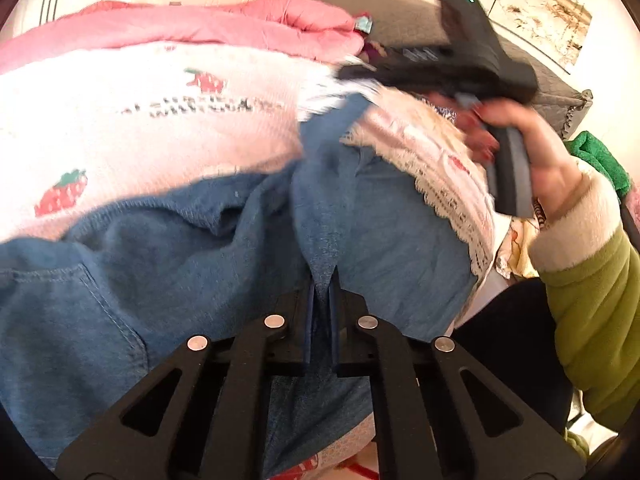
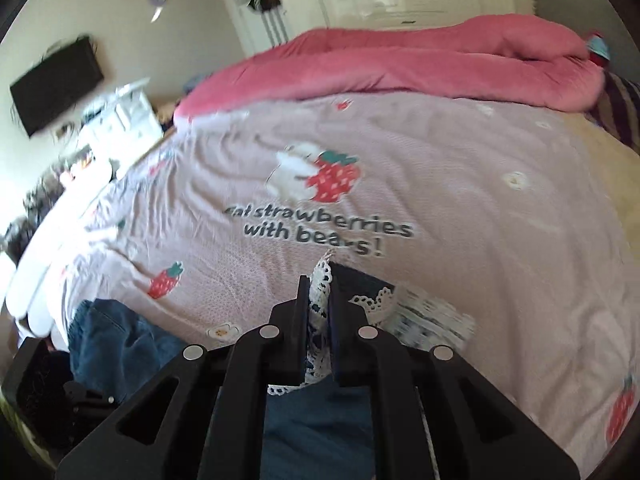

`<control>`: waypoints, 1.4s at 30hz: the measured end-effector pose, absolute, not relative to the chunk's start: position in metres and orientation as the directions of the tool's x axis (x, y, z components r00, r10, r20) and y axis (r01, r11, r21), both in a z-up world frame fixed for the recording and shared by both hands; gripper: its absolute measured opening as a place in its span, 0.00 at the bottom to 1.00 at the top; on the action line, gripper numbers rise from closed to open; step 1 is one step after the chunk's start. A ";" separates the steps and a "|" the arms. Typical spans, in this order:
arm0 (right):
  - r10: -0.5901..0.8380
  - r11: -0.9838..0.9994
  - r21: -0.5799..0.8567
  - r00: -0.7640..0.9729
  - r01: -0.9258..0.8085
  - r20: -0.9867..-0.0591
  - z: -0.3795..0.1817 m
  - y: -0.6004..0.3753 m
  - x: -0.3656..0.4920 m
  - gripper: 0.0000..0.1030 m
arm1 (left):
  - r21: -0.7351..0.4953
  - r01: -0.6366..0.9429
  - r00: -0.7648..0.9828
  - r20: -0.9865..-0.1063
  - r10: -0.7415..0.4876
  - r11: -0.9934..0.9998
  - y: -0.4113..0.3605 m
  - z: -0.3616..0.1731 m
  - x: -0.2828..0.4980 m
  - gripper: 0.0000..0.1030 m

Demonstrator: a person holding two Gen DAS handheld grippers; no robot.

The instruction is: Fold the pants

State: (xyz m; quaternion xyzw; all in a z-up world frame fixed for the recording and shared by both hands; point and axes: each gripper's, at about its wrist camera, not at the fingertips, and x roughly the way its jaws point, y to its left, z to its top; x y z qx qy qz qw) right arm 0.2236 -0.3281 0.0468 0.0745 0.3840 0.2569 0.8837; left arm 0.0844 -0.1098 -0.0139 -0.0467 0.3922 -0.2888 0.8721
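Blue denim pants [image 1: 200,264] with a white lace hem [image 1: 452,200] lie rumpled on the pink strawberry bedsheet [image 1: 140,120]. My left gripper [image 1: 322,280] is shut on a fold of the denim. My right gripper [image 2: 319,280] is shut on the lace hem [image 2: 320,280] of a pant leg and holds it above the sheet [image 2: 440,184]; denim [image 2: 316,428] hangs under it. The right gripper also shows in the left wrist view [image 1: 472,60], held in a hand, its fingertips hidden by cloth. More denim [image 2: 120,344] lies at lower left in the right wrist view.
A pink quilt [image 2: 400,64] is bunched along the far side of the bed. A grey headboard [image 1: 420,24] stands behind it. A dark TV [image 2: 56,84] and a white dresser [image 2: 120,120] are at the left. A green cloth [image 1: 600,160] lies at the right.
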 end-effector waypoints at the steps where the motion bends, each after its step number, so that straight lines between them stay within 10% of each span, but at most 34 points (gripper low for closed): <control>1: 0.521 0.853 0.352 0.583 -0.385 -0.624 0.048 -0.340 0.216 0.07 | -0.300 0.471 0.535 -0.650 -0.540 0.829 -0.110 -0.011 0.083 0.01; 8: 0.564 0.815 0.477 0.638 -0.328 -0.525 0.046 -0.405 0.147 0.07 | -0.243 0.522 0.552 -0.634 -0.541 0.817 -0.115 0.000 0.073 0.01; 30: 0.516 0.838 0.516 0.568 -0.180 -0.641 -0.029 -0.450 0.044 0.23 | -0.181 0.621 0.456 -0.708 -0.539 0.763 -0.140 -0.024 0.058 0.15; 42: 0.476 0.866 0.471 0.558 -0.166 -0.679 -0.038 -0.458 0.029 0.13 | -0.060 0.676 0.460 -0.744 -0.485 0.734 -0.144 -0.025 0.035 0.02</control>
